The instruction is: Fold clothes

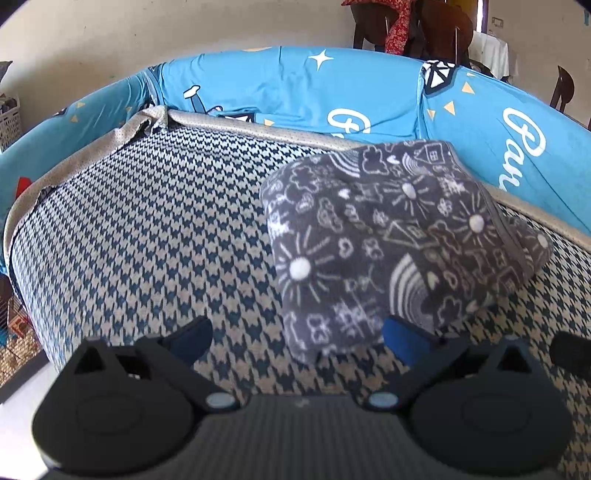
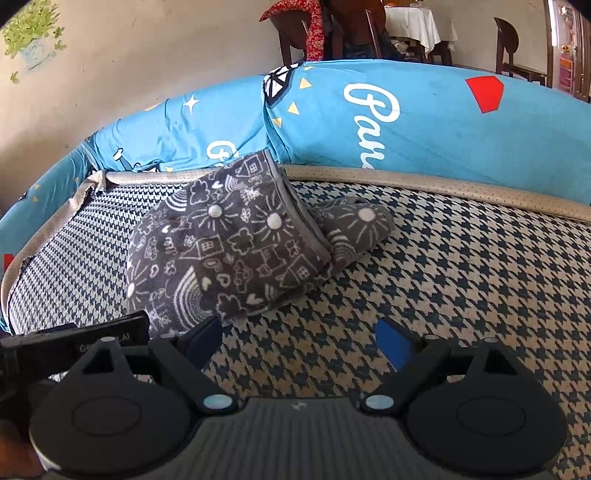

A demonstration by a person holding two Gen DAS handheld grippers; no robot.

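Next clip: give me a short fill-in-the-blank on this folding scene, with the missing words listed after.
1. The grey doodle-print cloth lies ____ on the houndstooth cover.
2. The right tongs are ____, with nothing between them.
3. The cushions behind the cloth are ____ in colour.

Missing words: folded; open; blue

We count one folded grey garment point(image 1: 391, 240) with white doodles, and it lies on one houndstooth seat cover point(image 1: 147, 229). We see two blue cushions point(image 2: 406, 122) behind it. We count two grippers: the left gripper point(image 1: 297, 338) and the right gripper point(image 2: 297, 339). Far behind we see at least three dark wooden chairs point(image 2: 506, 40) and one table with a white cloth point(image 2: 417, 22).
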